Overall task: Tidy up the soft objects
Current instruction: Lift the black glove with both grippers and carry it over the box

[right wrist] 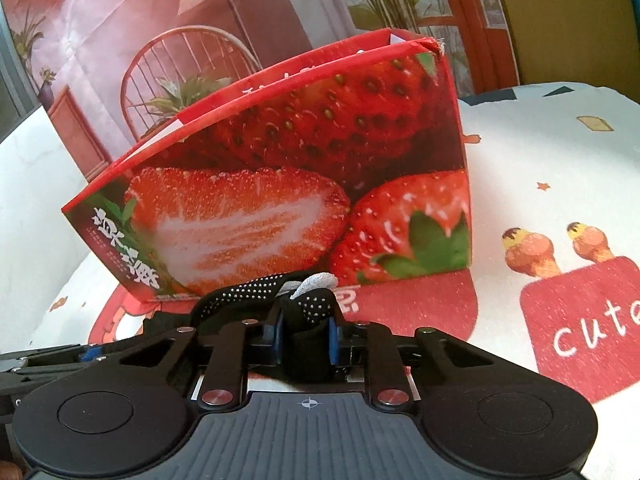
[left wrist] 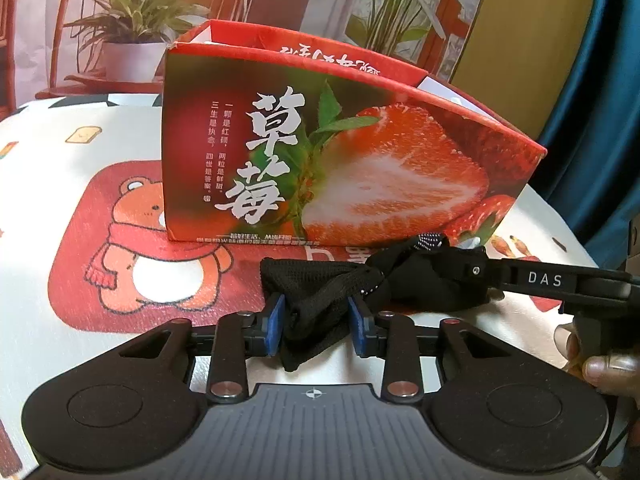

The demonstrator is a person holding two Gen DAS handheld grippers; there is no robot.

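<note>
So far nothing shows inside the strawberry box (left wrist: 352, 148): both the left gripper (left wrist: 316, 320) and right gripper (right wrist: 306, 338) have fingers clamped on 1 black glove (left wrist: 360, 284), low over the worktop (left wrist: 60, 184) before it.

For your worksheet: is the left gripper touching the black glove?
Touching. The left wrist view shows the left gripper with both blue pads pressed against the bunched black glove.

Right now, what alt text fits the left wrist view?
The left hand-held gripper clamps one end of a black fabric item lying on a cartoon-print tablecloth, before an open strawberry-print box; the right hand-held gripper grips the other end.
</note>
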